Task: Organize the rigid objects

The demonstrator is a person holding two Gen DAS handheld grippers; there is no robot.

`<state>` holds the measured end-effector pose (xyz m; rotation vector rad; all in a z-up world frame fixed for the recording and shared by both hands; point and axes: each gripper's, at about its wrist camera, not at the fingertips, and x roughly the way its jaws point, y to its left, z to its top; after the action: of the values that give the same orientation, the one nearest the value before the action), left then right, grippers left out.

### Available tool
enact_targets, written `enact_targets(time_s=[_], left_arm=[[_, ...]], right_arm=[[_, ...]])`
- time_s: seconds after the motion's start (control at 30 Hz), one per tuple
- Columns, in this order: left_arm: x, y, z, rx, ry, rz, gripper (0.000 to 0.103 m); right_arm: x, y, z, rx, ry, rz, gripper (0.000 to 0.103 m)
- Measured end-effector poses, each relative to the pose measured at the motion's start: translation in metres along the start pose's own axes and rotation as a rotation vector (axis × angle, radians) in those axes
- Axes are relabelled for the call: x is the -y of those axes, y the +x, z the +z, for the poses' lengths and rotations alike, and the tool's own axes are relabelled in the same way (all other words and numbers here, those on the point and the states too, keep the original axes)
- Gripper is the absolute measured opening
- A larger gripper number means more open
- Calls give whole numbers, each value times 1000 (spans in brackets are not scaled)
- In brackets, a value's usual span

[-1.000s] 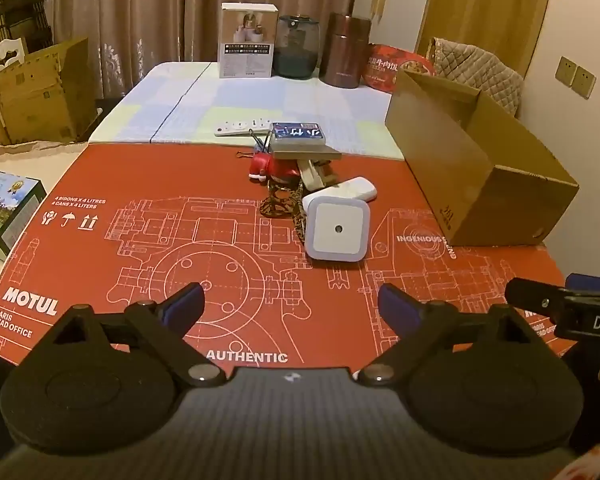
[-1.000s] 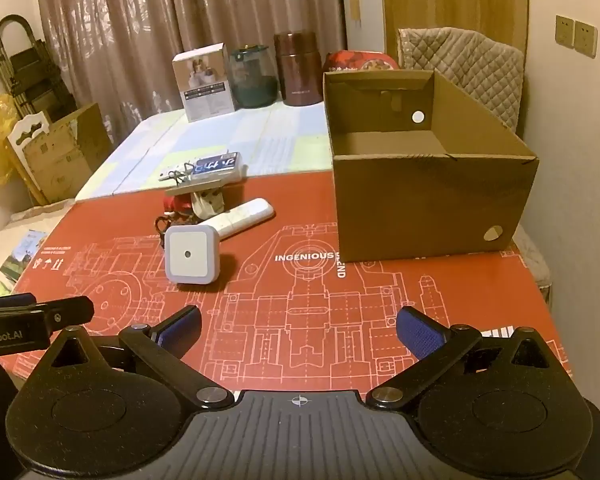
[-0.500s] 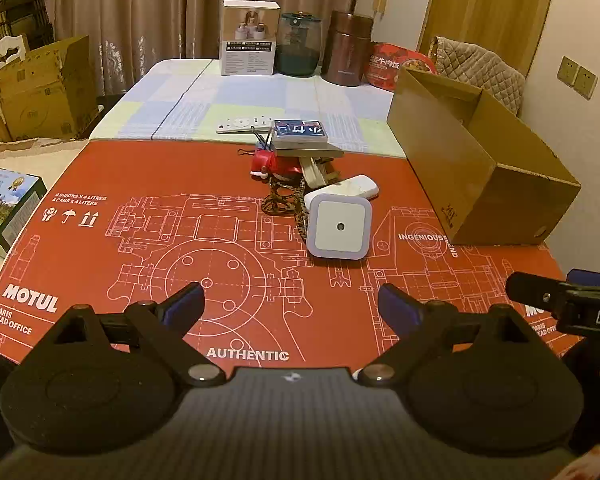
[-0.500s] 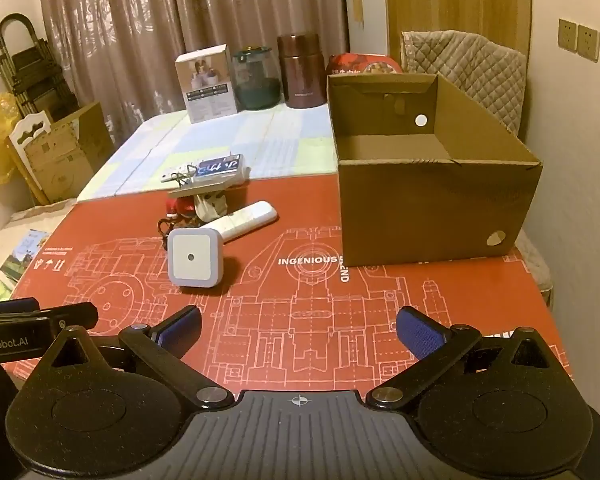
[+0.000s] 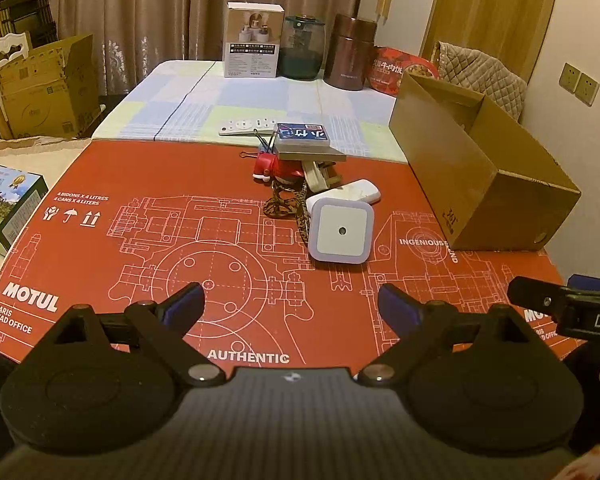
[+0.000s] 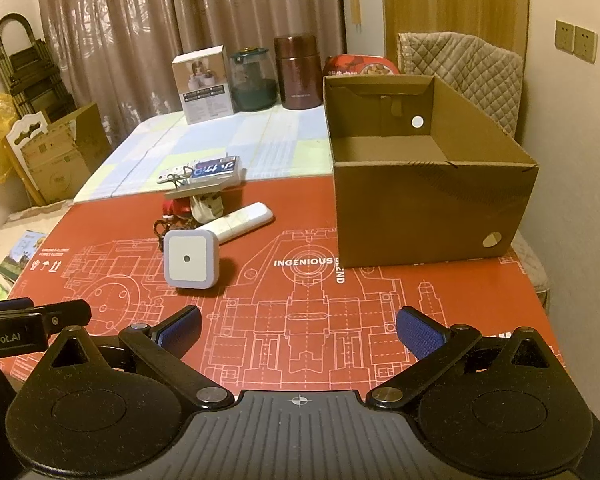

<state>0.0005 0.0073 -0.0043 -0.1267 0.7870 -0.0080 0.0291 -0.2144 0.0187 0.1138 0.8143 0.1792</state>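
A white square night light [image 5: 341, 233] [image 6: 191, 259] stands on the red mat, nearest to both grippers. Behind it lies a pile: a white oblong device [image 5: 354, 194] [image 6: 238, 223], a white plug [image 5: 318, 174], a red toy [image 5: 274, 168], a braided cord [image 5: 286, 206], and a blue-labelled box [image 5: 303, 139] [image 6: 216, 171] on a flat slab. An open, empty cardboard box [image 5: 472, 176] [image 6: 428, 196] stands at the right. My left gripper [image 5: 291, 309] is open and empty, short of the night light. My right gripper [image 6: 299, 331] is open and empty above the mat.
The red printed mat [image 5: 140, 240] covers the table's near part; a checked cloth [image 5: 240, 100] lies beyond with a white remote [image 5: 246, 126], a carton [image 5: 254, 40], a jar [image 5: 302, 48] and a brown flask [image 5: 350, 54]. A small box [image 5: 8, 200] sits off the left.
Both grippers have drawn slightly closer to the pile and box; the view shifted a little. Nothing was taken hold of or moved on the mat.
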Motion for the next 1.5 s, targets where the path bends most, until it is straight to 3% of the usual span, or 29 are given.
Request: enact_targets(time_s=[1.5], left_arm=[[0,-1,2,5,-15,-12,91]], right_arm=[[0,-2,0,1,0,-6,101]])
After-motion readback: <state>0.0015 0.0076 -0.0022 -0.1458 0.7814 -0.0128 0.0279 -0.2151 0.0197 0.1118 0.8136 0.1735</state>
